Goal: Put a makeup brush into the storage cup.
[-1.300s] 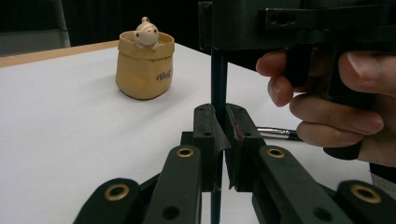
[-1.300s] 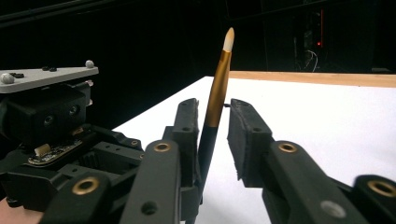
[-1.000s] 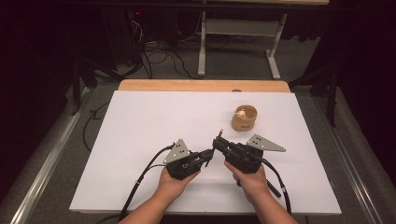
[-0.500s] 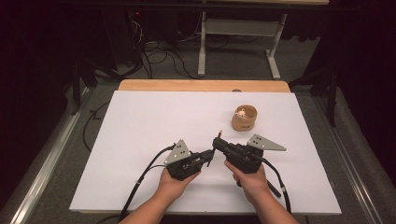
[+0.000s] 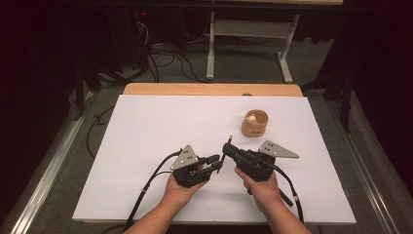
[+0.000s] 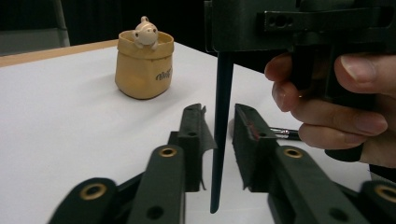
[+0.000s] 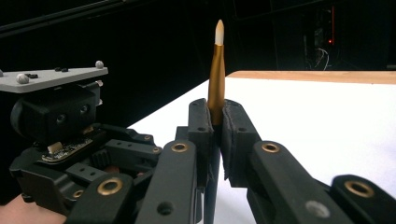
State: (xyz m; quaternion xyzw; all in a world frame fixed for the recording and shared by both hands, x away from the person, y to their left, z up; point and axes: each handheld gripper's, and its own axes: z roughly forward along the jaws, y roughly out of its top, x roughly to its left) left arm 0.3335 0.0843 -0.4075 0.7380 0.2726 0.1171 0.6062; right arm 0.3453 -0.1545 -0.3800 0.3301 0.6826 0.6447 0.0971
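Note:
A thin paintbrush (image 7: pixel 216 70) with a gold ferrule and a white tip stands upright, and my right gripper (image 7: pixel 214 105) is shut on it. Its dark handle (image 6: pixel 221 116) hangs down between the pads of my left gripper (image 6: pixel 218 112). Those jaws have just been opening, and a small gap shows on each side of the handle. In the high view the left gripper (image 5: pixel 216 163) and the right gripper (image 5: pixel 226 147) meet tip to tip near the table's front middle. A tan pouch-shaped cup (image 5: pixel 255 124) with a small pig figure (image 6: pixel 144 32) stands behind them to the right.
The white tabletop (image 5: pixel 146 126) stretches wide to the left and back, with a wooden strip (image 5: pixel 209 89) along its far edge. A second small brush (image 6: pixel 285 134) seems to lie on the table by the right hand (image 6: pixel 336 107). Cables trail off the front edge.

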